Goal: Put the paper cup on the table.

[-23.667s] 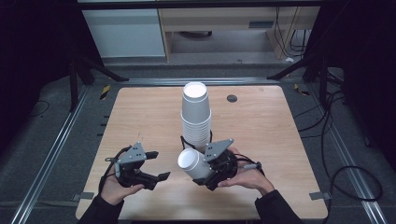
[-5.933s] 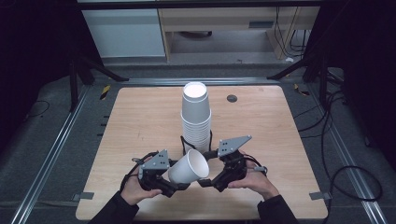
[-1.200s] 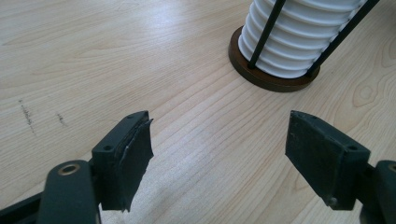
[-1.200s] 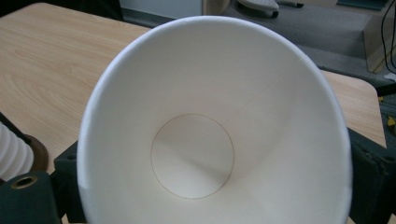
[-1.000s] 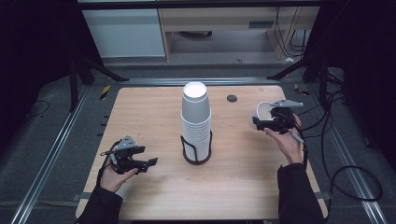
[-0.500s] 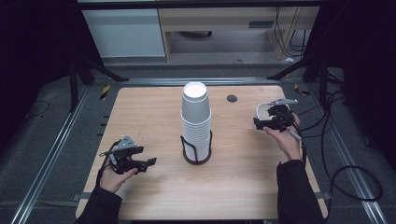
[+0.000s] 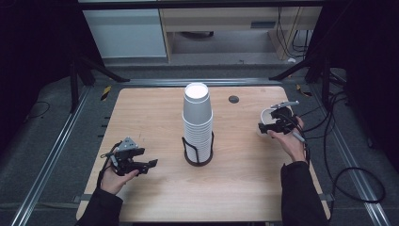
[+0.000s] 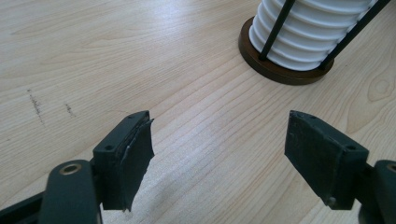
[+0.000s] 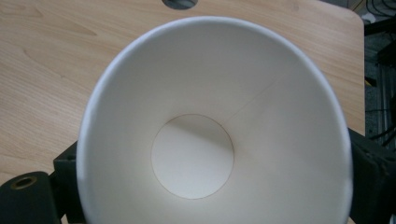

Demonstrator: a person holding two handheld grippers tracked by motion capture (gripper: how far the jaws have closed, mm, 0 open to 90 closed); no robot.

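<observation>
Two tools. Right tool (image 7: 277, 123), frame's right: clamped on one white paper cup (image 7: 267, 118), mouth up, over the bench (image 7: 155, 113). Left tool (image 7: 141, 165), lower left: spread, empty. One cup stack (image 7: 197, 120) in one wire holder (image 7: 197, 157), centre.

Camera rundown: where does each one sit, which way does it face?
High view: above the person's side, facing forward and down on the table; forearms and both grippers show.
Left gripper view: on the left gripper, along its open jaws toward the cup stack.
Right gripper view: on the right gripper, into its paper cup.
Shared: the stack.
</observation>
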